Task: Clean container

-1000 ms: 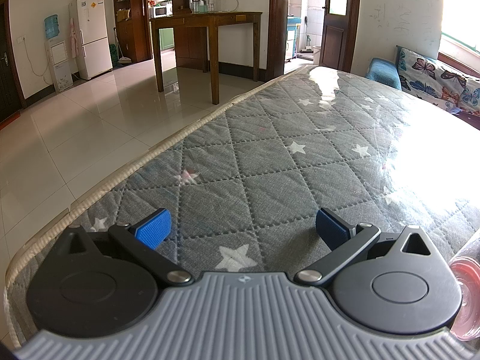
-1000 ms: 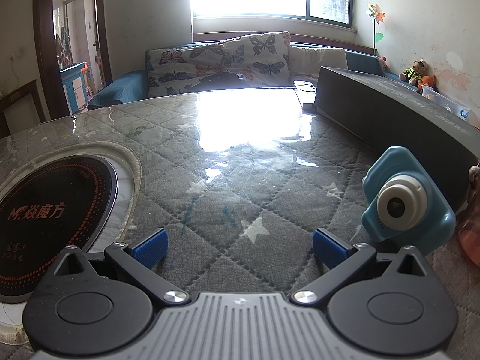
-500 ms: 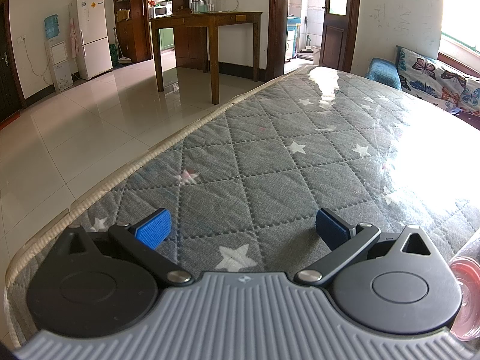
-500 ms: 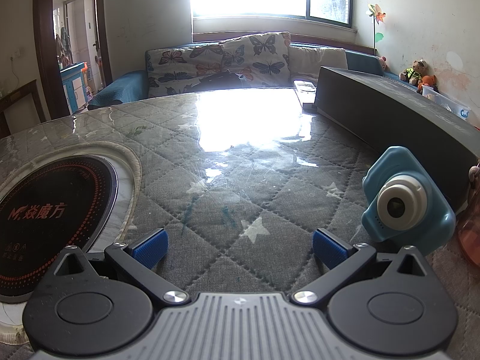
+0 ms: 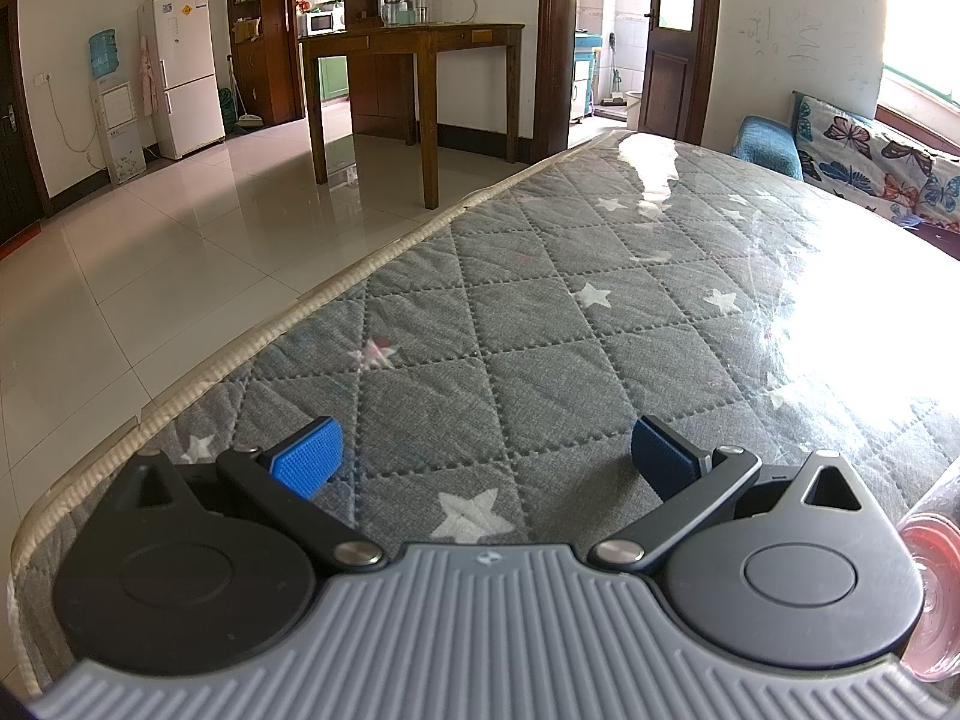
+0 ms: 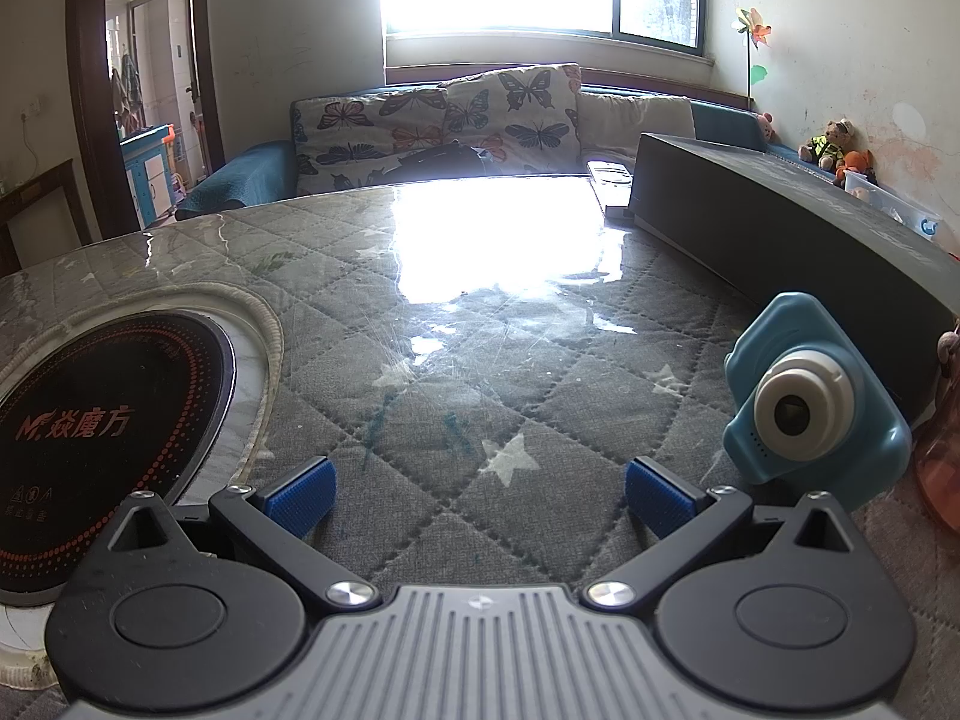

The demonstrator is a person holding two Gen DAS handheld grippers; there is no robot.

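Observation:
My left gripper (image 5: 486, 459) is open just above the grey quilted star-pattern tabletop (image 5: 540, 324), nothing between its blue pads. A clear pinkish container (image 5: 933, 588) shows only as a sliver at the far right edge of the left wrist view, beside the gripper body. My right gripper (image 6: 478, 495) is also open and empty over the same cloth (image 6: 480, 372). At the right edge of the right wrist view a translucent orange-pink container (image 6: 943, 456) is partly cut off by the frame.
A blue toy camera (image 6: 810, 408) stands right of the right gripper, with a long dark box (image 6: 780, 222) behind it. A round black induction hob (image 6: 102, 420) is set into the table at left. The table edge (image 5: 252, 342) drops to tiled floor on the left.

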